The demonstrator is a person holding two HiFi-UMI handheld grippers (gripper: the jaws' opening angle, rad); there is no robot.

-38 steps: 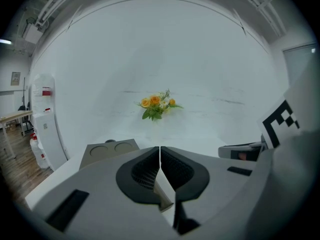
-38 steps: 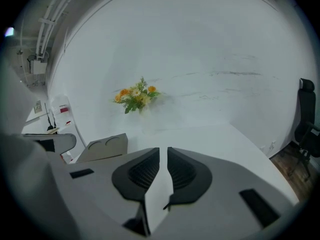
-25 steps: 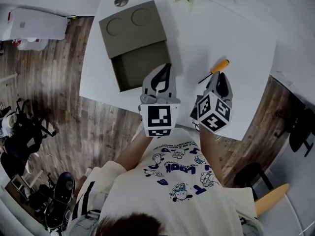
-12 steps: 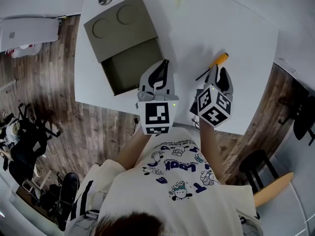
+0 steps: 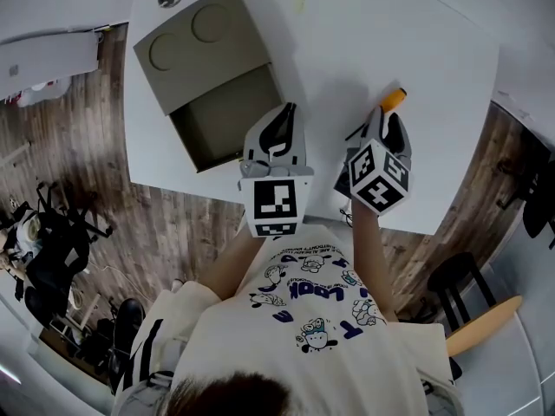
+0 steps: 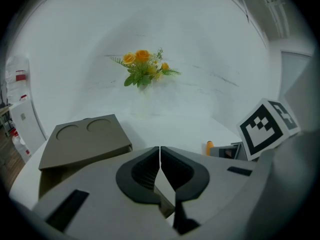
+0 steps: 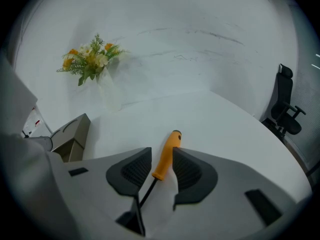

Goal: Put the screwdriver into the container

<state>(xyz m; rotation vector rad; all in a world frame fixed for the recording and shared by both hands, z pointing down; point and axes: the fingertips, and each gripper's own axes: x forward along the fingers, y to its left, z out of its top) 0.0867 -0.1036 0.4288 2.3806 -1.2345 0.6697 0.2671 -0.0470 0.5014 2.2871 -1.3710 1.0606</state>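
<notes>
Two grippers: both low over the white round table [image 5: 347,42], on the person's side of the grey-brown cardboard container [image 5: 195,50], neither touching it.
container: flat rectangular box; lid part with two round recesses at the far end, open compartment [image 5: 227,115] at the near end, nothing visible inside.
screwdriver [image 7: 161,166]: slim tool with orange plastic handle and dark metal shaft, lying flat on the table well to the right of the container, handle end pointing away from the person.
right gripper [image 7: 161,156]: jaws spread wide, just been opening; astride the orange handle, pads flanking it, no squeeze visible.
left gripper [image 6: 160,151]: jaws pressed together, nothing between them; tips just beside the container's near right corner.
step in hand: by judgement, lining up to pick the screwdriver off the table; nothing lifted yet.
doing it well: sink until both pads sit level with the thick middle of the handle, not the thin shaft; keep the tool lengthwise in the gap; close squarely so the round handle cannot roll out.
after the grip: lift level, carry left to the open compartment, clear of the lid part; lower inside before letting go.
risks: pinching near the handle's tip and tipping the shaft down; brushing the left gripper on the way across, so better to draw it aside first.
</notes>
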